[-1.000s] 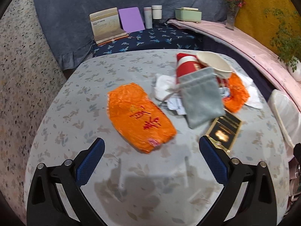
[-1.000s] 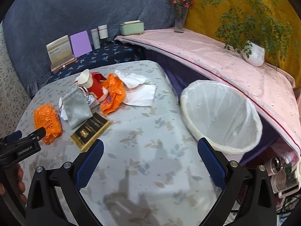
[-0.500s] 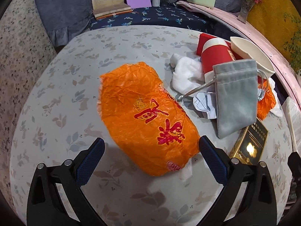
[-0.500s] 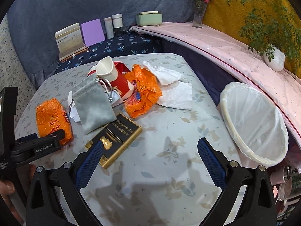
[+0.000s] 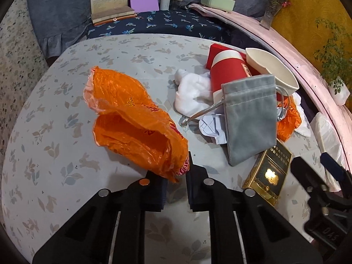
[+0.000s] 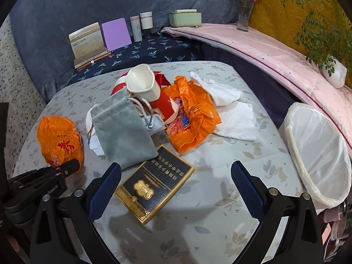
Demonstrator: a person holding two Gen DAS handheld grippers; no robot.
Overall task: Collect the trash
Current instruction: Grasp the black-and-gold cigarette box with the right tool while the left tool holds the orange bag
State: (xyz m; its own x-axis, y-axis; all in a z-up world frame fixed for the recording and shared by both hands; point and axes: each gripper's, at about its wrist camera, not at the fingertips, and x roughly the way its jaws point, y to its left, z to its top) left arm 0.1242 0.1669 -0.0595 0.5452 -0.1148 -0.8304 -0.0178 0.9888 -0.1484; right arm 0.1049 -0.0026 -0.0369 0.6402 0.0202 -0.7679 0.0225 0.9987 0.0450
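Left gripper [image 5: 176, 171] has just been closing — its jaws pinch the near corner of the orange bag [image 5: 136, 127] on the table [image 5: 55, 154]; thin, crinkly and light, it should lift easily; right gripper [image 6: 176, 184] gapes empty over the black box [image 6: 154, 182] — bin [image 6: 319, 154] waits beside.

A purple card [image 6: 115, 34] leans beside two white jars [image 6: 140, 26].
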